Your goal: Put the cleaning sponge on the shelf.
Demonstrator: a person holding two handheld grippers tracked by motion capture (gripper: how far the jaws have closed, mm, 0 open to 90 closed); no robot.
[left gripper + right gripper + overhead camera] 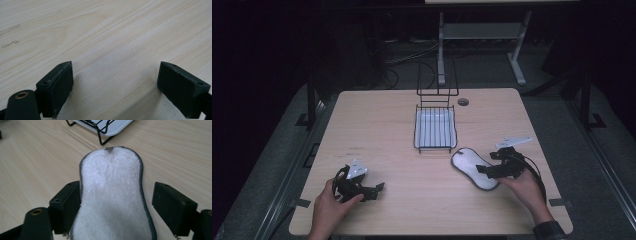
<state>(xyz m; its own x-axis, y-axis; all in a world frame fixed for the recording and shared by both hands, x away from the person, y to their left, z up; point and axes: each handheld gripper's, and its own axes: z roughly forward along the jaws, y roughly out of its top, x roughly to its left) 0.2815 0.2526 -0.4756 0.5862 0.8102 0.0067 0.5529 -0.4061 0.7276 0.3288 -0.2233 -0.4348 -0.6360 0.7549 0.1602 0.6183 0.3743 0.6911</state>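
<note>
R gripper (116, 205) jaws astride sponge (112, 195)

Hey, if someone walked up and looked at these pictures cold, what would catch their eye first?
Probably the white fuzzy pad at the table's right front, lying flat between the open jaws of the right gripper; one jaw touches its edge, the other stands off. Next, the black wire rack with a white tray at mid-table, just beyond the pad. The left gripper sits open over bare wood at the left front.
</note>
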